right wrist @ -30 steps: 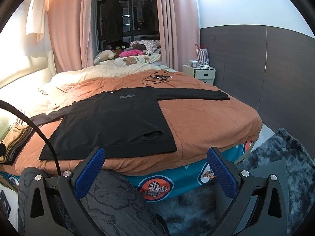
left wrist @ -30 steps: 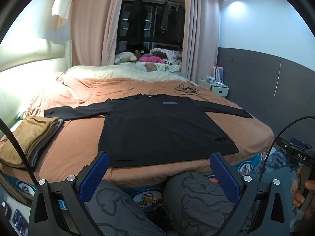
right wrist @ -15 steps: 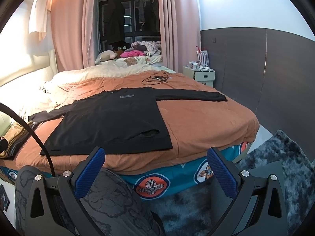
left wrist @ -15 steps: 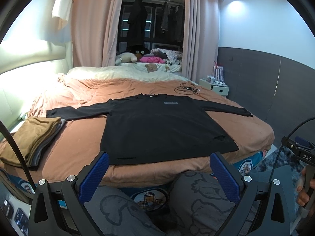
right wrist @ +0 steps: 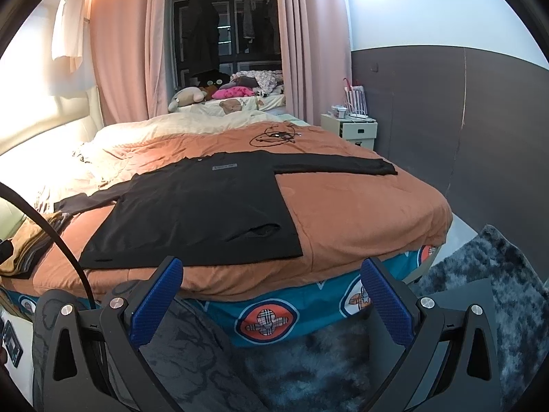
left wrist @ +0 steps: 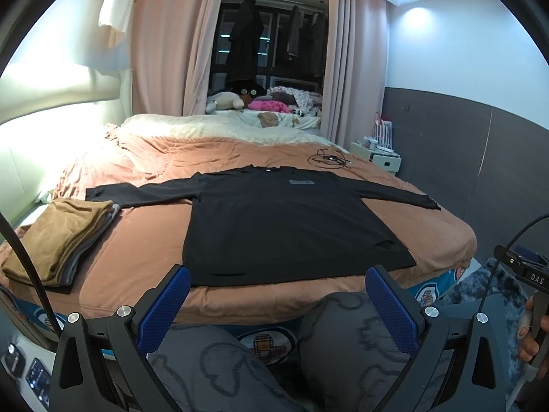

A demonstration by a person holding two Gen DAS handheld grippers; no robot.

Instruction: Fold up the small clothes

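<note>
A black long-sleeved shirt (left wrist: 291,223) lies flat on the orange bed cover (left wrist: 137,261), both sleeves spread out sideways, hem toward me. It also shows in the right wrist view (right wrist: 202,213). My left gripper (left wrist: 278,292) is open and empty, held back from the bed's near edge above the person's knees. My right gripper (right wrist: 271,285) is open and empty, off the bed's near right side, above the bed's patterned skirt.
A stack of folded brown and grey clothes (left wrist: 58,237) lies on the bed's left side. Black cables (left wrist: 329,159) lie beyond the shirt. A white nightstand (right wrist: 353,130) stands at the right wall. A dark shaggy rug (right wrist: 480,281) covers the floor at right.
Both grippers have risen and drawn back slightly, so the bed sits a little lower in both views. The shirt has not moved. Both stay open.
</note>
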